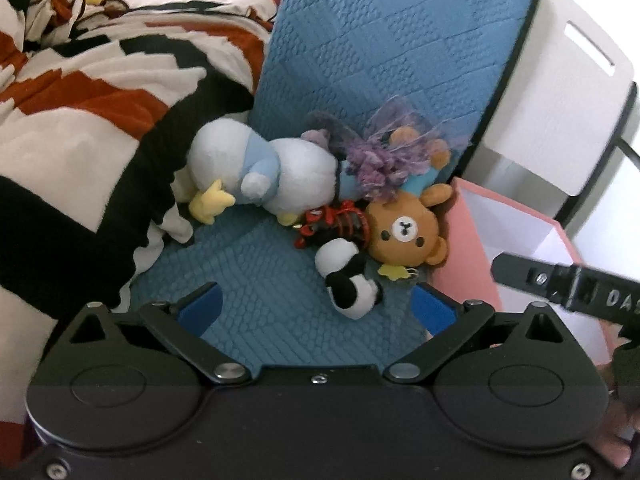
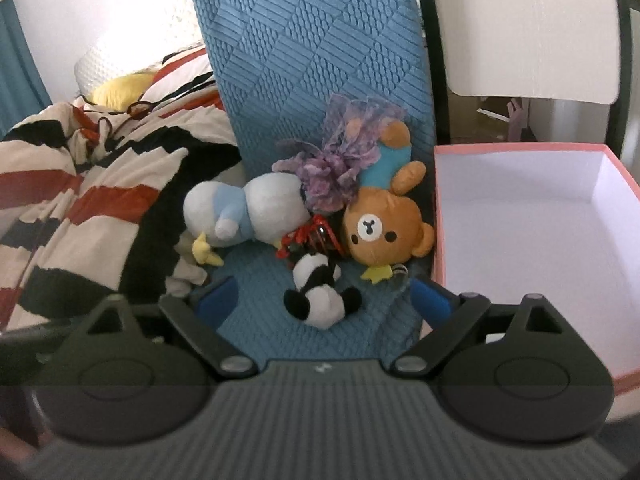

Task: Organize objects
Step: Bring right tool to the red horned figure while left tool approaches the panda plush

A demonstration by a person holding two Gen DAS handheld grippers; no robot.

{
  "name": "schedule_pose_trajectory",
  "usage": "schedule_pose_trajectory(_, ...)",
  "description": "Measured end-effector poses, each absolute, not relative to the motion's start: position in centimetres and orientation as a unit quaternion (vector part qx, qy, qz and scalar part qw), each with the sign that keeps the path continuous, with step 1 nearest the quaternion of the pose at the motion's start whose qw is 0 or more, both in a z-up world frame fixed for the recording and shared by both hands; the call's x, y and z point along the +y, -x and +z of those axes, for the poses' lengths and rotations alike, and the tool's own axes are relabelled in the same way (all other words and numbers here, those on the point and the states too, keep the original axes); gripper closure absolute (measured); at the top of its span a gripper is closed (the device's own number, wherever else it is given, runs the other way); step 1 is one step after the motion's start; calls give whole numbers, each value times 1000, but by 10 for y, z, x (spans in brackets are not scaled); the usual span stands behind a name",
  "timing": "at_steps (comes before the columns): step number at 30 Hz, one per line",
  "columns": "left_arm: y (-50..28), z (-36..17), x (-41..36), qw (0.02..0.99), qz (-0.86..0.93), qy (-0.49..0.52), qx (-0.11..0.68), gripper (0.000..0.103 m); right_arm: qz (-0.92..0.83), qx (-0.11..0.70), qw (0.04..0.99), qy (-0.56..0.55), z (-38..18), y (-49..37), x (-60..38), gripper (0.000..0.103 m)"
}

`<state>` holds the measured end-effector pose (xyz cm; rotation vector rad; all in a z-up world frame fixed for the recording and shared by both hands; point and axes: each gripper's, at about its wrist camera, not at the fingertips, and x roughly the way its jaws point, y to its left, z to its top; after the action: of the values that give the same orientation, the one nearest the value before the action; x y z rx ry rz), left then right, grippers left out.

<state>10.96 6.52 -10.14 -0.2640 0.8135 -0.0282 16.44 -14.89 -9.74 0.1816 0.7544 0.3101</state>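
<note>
A pile of soft toys lies on a blue textured mat (image 1: 280, 320) (image 2: 360, 332): a white and pale-blue duck (image 1: 264, 172) (image 2: 248, 212), a brown bear (image 1: 404, 232) (image 2: 380, 228), a small panda (image 1: 348, 280) (image 2: 316, 292), a purple frilly toy (image 1: 380, 156) (image 2: 336, 164) and a red and black item (image 1: 332, 222) (image 2: 312, 238). My left gripper (image 1: 318, 304) is open just short of the panda. My right gripper (image 2: 324, 296) is open with the panda lying between its blue fingertips, untouched. An open pink box (image 1: 472, 256) (image 2: 528, 224) with a white inside stands right of the toys.
A crumpled blanket (image 1: 88, 128) (image 2: 80, 200) in white, black and rust fills the left. Behind the box stands a white panel (image 1: 560, 92) (image 2: 528, 28) in a black frame. The right gripper's black body (image 1: 560, 284) crosses over the box in the left wrist view.
</note>
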Motion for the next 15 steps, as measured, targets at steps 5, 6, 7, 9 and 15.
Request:
schedule_pose_trajectory(5, -133, -126, 71, 901, -23, 152, 406, 7, 152, 367, 913, -95, -107, -191, -143, 9)
schedule_pose_trajectory(6, -137, -131, 72, 898, -25, 156, 411, 8, 153, 370, 912, -92, -109, -197, -141, 9)
schedule_pose_trajectory(7, -142, -136, 73, 895, -29, 160, 415, 10, 156, 373, 911, -87, -112, -203, -138, 9)
schedule_pose_trajectory(9, -152, -146, 72, 890, -43, 165, 424, 11, 167, 377, 907, -81, -118, -215, -133, 9)
schedule_pose_trajectory(15, -179, -175, 66, 869, -80, 185, 452, 24, 185, 398, 895, -73, -141, -252, -117, 12)
